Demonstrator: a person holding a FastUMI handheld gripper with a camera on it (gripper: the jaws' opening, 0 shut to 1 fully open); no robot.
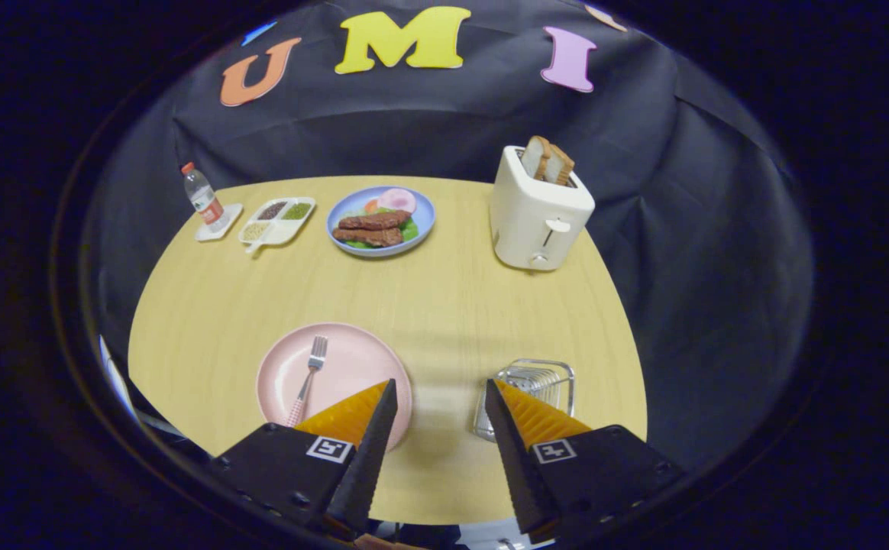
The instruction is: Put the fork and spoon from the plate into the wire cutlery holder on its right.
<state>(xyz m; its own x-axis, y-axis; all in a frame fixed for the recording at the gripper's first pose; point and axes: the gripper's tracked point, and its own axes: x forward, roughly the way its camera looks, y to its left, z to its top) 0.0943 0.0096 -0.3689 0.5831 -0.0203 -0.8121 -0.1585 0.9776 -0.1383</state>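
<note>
Gripper [440, 391] fingers apart, hold nothing, hover over near table edge. Fork [308, 377] lies on pink plate [284, 367], prongs far; wire holder [540, 382] just right. Spoon not discernible.

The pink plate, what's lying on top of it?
A fork with a pink handle lies on the pink plate. The open hand-held gripper has one finger covering the plate's near right part, so whether a spoon lies there cannot be seen.
</note>
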